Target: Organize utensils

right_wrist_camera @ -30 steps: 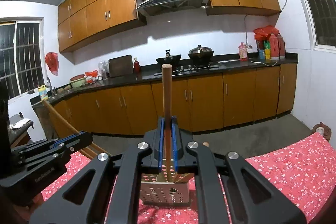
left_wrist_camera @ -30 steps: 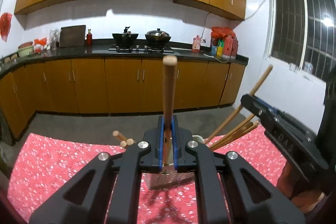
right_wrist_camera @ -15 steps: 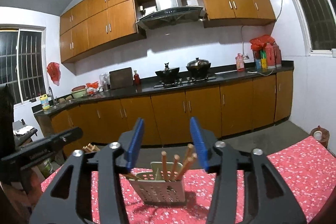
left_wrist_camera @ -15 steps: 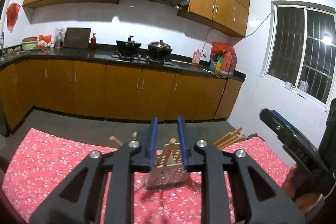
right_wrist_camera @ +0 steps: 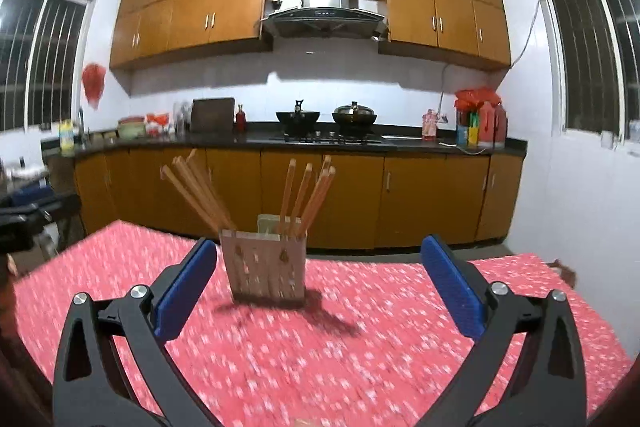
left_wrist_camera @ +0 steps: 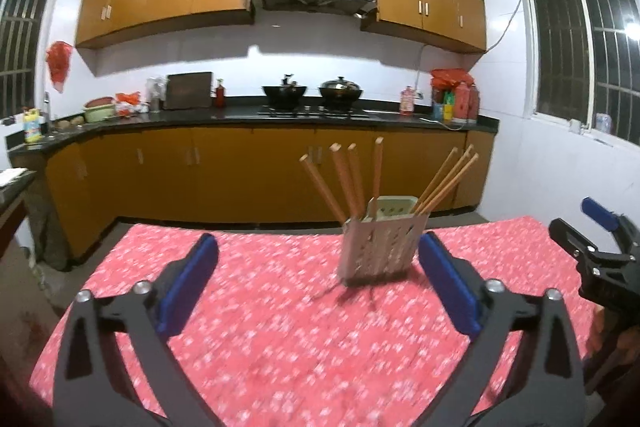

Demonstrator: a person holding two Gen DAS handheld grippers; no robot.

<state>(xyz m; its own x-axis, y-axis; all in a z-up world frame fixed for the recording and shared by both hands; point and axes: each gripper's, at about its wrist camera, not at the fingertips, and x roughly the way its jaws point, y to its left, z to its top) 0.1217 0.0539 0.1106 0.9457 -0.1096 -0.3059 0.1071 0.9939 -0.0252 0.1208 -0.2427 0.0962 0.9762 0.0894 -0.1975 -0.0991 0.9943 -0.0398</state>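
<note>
A pale slotted utensil holder (left_wrist_camera: 380,247) (right_wrist_camera: 266,265) stands on the red flowered tablecloth (left_wrist_camera: 280,339) (right_wrist_camera: 360,339). Several wooden chopsticks (left_wrist_camera: 352,179) (right_wrist_camera: 308,191) lean out of it to both sides. My left gripper (left_wrist_camera: 318,275) is pulled back from the holder, its jaws opening wide with nothing between them. My right gripper (right_wrist_camera: 320,279) is likewise back from the holder, jaws opening wide and empty. The right gripper (left_wrist_camera: 600,251) also shows at the right edge of the left wrist view, and the left gripper (right_wrist_camera: 24,211) at the left edge of the right wrist view.
Behind the table runs a kitchen counter (left_wrist_camera: 280,115) with wooden cabinets, two pots on the hob (left_wrist_camera: 312,93), bottles (left_wrist_camera: 452,103) and a cutting board (left_wrist_camera: 188,91). Barred windows (left_wrist_camera: 580,59) are on the side walls. The table's far edge (left_wrist_camera: 240,227) drops to the floor.
Both grippers let go of the chopsticks they held upright over the holder, opened wide and drew back. Those chopsticks now stand in the holder.
</note>
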